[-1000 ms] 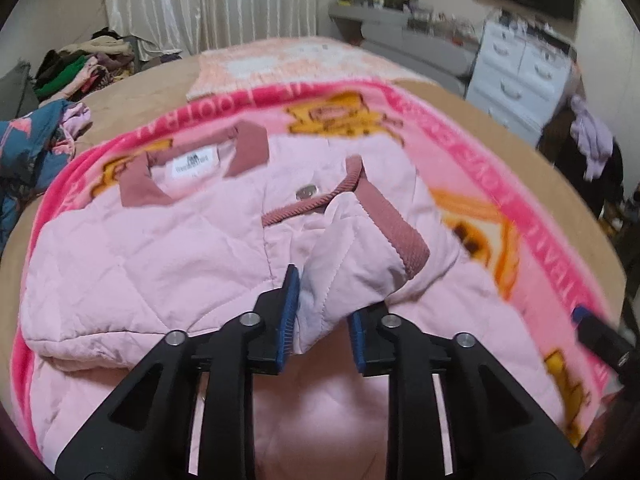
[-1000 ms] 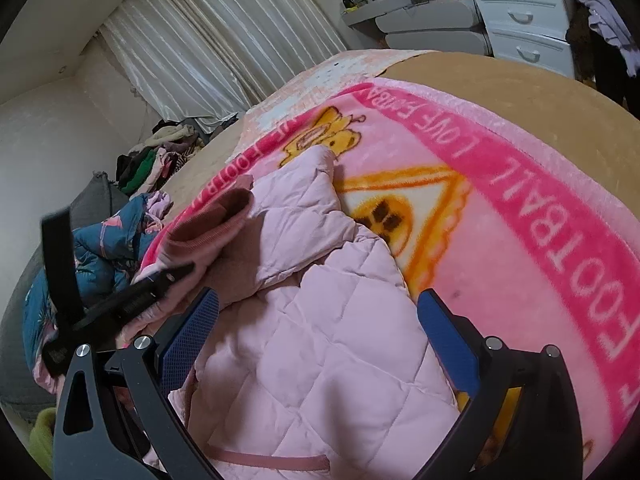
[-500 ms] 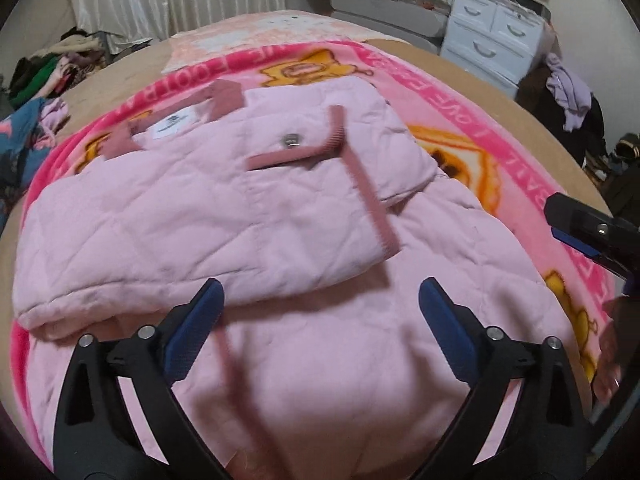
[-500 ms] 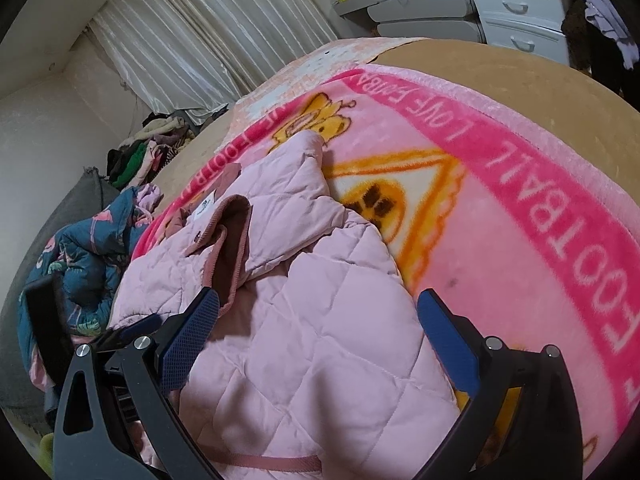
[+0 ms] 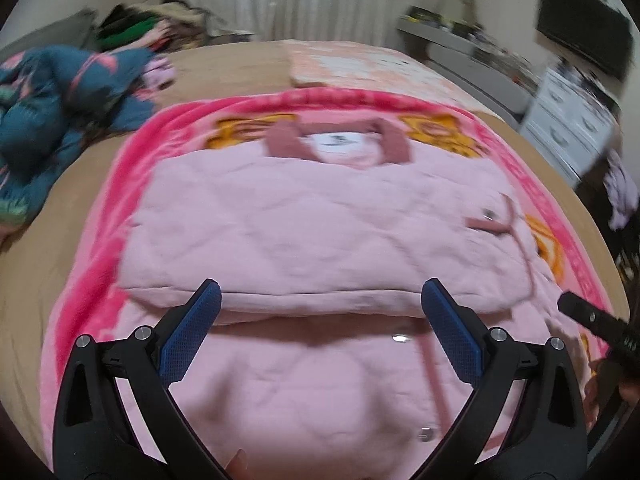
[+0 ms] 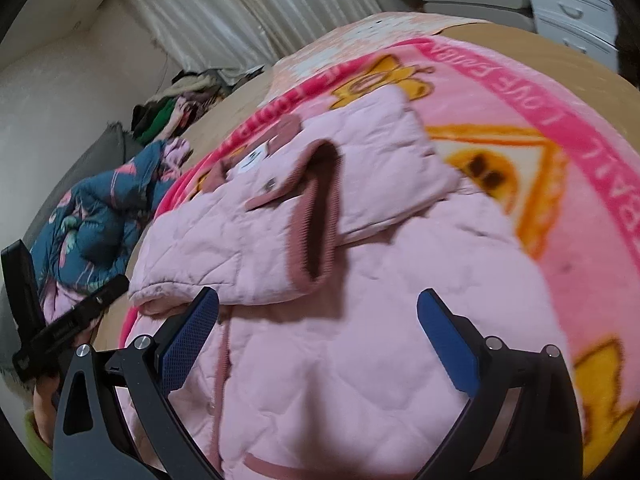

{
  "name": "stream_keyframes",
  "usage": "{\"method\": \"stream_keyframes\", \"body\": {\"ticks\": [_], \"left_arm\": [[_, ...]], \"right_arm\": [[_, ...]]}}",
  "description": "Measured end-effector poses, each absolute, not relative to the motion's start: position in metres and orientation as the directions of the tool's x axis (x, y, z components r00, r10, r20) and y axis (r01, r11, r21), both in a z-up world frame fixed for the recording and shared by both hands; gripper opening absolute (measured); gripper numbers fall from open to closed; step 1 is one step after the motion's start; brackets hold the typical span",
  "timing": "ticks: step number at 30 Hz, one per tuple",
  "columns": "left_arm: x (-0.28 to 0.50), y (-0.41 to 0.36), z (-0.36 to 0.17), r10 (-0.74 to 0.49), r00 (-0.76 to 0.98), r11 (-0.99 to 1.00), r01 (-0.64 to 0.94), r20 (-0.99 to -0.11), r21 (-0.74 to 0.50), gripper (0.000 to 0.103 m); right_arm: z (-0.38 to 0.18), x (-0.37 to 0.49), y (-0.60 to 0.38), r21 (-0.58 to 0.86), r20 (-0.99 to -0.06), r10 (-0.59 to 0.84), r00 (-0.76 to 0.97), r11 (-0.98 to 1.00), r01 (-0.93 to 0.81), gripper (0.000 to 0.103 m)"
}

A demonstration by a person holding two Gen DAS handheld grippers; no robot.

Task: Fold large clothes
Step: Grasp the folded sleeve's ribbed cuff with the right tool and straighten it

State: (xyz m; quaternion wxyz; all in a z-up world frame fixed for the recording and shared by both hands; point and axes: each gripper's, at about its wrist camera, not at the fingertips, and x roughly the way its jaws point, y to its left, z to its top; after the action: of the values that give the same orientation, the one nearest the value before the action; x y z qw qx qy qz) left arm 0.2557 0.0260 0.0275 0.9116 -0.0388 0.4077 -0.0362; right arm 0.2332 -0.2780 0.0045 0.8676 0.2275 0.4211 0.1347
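Observation:
A pink quilted jacket (image 5: 320,220) lies front up on a pink cartoon blanket (image 5: 100,240), its dark pink collar (image 5: 340,140) at the far end. Both sleeves are folded across the chest, and the dark pink cuff (image 6: 316,216) of one gapes open in the right wrist view. My left gripper (image 5: 320,292) hovers open over the fold edge with nothing between its blue pads. My right gripper (image 6: 318,300) is also open and empty above the jacket's (image 6: 360,340) lower body. Each gripper shows at the edge of the other's view: the right gripper (image 5: 592,316) and the left gripper (image 6: 72,316).
A crumpled blue patterned garment (image 5: 60,100) lies on the tan bed sheet (image 5: 36,280) to the left. A clothes pile (image 5: 144,28) sits by the curtain. White drawers (image 5: 572,120) and a dark screen (image 5: 580,40) stand at the right beyond the bed.
My left gripper let go of the sleeve cuff, opened wide and drew back leftwards; the sleeve now lies flat across the jacket. My right gripper shifted left over the jacket, still open.

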Motion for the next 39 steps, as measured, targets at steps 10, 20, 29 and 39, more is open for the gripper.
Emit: {"method": "stream_keyframes", "body": {"ticks": [10,20,29,39], "left_arm": [[0.256,0.091,0.02,-0.038,0.674,0.985,-0.099,-0.738,-0.141,0.094],[0.263,0.119,0.006,-0.033,0.674,0.972,-0.151,-0.738,-0.182,0.094],[0.287,0.108,0.019,-0.046,0.695,0.984,-0.091,-0.717,-0.152,0.094],[0.302,0.087,0.025,-0.065,0.696,0.99,-0.044,-0.715,-0.134,0.094]], "right_arm": [[-0.008,0.263,-0.25,0.523,-0.692,0.434,0.577,0.852,-0.014,0.099],[-0.017,0.284,-0.237,0.496,-0.711,0.422,0.563,0.868,-0.023,0.068],[0.045,0.275,-0.23,0.331,-0.576,0.387,0.721,0.916,-0.227,0.02],[0.072,0.315,-0.251,0.254,-0.545,0.359,0.757,0.932,-0.259,0.02]]}}
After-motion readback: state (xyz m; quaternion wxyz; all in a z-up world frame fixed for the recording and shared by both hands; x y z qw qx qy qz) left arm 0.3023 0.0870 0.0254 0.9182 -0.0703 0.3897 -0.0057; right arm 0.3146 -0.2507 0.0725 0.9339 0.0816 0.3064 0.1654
